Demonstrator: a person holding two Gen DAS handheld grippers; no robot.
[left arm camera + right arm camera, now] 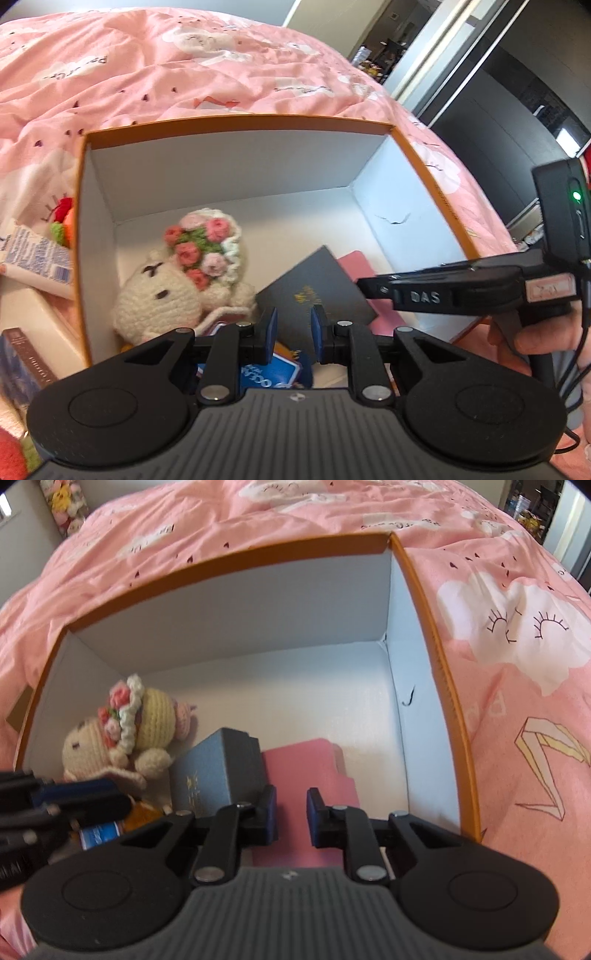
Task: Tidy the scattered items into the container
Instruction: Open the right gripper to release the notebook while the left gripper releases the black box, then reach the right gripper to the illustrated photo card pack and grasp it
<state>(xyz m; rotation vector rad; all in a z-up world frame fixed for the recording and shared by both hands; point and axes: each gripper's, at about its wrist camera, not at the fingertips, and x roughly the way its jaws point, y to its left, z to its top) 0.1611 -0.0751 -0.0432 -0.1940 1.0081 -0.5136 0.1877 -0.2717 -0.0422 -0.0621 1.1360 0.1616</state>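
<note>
An orange-rimmed white cardboard box (439, 686) sits on the pink cloud-print bed quilt (517, 627). Inside it, a cream crocheted doll with a flower crown (173, 284) lies at its left wall, beside a dark blue gold-printed booklet (218, 771) and a pink folder (314, 771). Above the box, the left hand-held gripper (293, 328) and the right hand-held gripper (291, 812) both stand parted, holding nothing.

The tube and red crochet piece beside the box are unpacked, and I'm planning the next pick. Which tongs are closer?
Left. Its tongs, open and empty, see the tube beside the box; the right tongs sit at the opposite side.
</note>
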